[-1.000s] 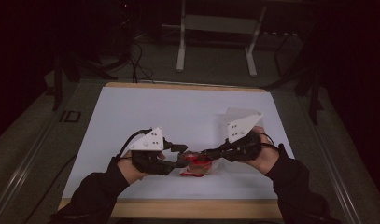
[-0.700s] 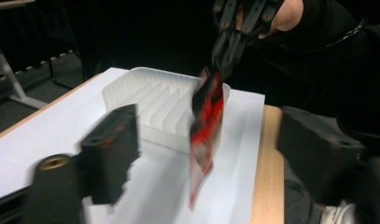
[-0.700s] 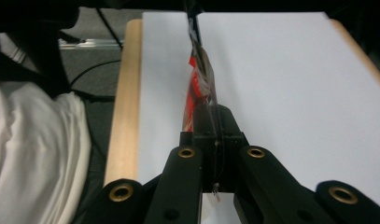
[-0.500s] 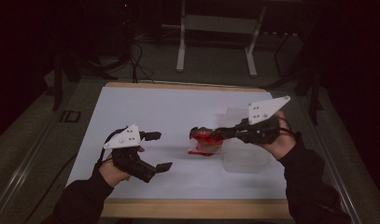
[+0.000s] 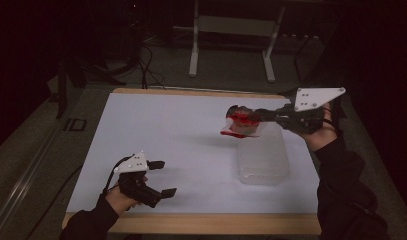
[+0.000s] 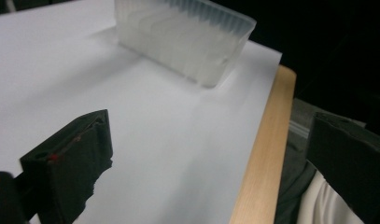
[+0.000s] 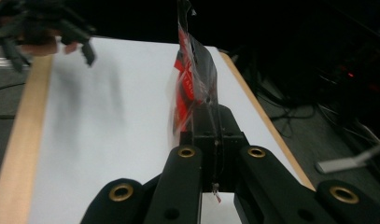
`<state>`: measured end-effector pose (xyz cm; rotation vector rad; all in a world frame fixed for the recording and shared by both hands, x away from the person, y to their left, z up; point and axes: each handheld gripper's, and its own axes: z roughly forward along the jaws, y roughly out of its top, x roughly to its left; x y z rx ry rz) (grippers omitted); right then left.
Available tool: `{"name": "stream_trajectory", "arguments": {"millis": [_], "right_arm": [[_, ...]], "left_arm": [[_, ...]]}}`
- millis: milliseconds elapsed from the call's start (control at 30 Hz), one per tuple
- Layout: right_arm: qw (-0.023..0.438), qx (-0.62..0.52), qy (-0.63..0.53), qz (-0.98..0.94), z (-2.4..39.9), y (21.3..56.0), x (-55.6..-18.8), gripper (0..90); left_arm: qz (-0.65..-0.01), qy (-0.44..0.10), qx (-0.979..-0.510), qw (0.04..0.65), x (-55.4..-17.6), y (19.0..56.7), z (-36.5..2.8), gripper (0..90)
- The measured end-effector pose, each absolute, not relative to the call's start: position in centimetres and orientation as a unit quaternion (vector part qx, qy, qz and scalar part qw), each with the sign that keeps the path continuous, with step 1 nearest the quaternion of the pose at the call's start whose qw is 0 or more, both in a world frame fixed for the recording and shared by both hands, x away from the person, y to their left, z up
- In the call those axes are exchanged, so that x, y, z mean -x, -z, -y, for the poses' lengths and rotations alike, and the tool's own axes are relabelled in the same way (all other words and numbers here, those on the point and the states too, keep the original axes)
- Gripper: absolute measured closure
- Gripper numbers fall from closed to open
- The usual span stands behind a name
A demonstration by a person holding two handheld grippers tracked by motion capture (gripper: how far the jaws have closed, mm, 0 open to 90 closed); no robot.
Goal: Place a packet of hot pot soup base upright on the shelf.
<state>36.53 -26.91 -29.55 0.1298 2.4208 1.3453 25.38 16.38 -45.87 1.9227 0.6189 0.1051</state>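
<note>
In the high view, a desk (image 5: 191, 130) covered by a white sheet is seen from above, with a wooden edge along its near side. The right claw (image 5: 248, 118) is held up over the right part of the desk, level, and is clenched on a clear packet with red and black contents (image 5: 241, 124), which hangs in the air from the jaw tips. Just below and in front of the packet, a translucent plastic container (image 5: 263, 160) stands on the white sheet, apart from the packet. The left claw (image 5: 163, 178) is seen low at the near left corner of the desk, well apart from the container; its jaws have just been opening and stand wide apart with nothing between them.

In the left gripper view, the two black jaws of the left claw (image 6: 208, 158) are spread toward the left and right edges of the picture, with bare white sheet and the wooden desk edge between them. The translucent plastic container (image 6: 183, 37) is seen farther off at the top, standing on the sheet.

In the right gripper view, the jaws of the right claw (image 7: 213, 123) are pressed together on the lower edge of the packet (image 7: 192, 79), which rises upright from them. The left claw (image 7: 80, 35) is seen blurred at the top left, over the desk's edge.
</note>
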Motion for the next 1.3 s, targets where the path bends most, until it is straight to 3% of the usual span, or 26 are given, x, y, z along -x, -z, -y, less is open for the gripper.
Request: {"name": "stream_trajectory", "arguments": {"millis": [633,1300], "right_arm": [[0.181,-0.123,-0.429,-0.876,32.2,32.8,-41.1,90.0],[0.164,-0.129,-0.376,-0.903,30.9,36.2,-43.9,90.0]], "left_arm": [[-0.284,-0.036,-0.8,0.527,-25.8,48.2,-17.0,0.0],[-0.281,-0.031,-0.805,0.521,-25.8,48.6,-17.0,0.0]]}}
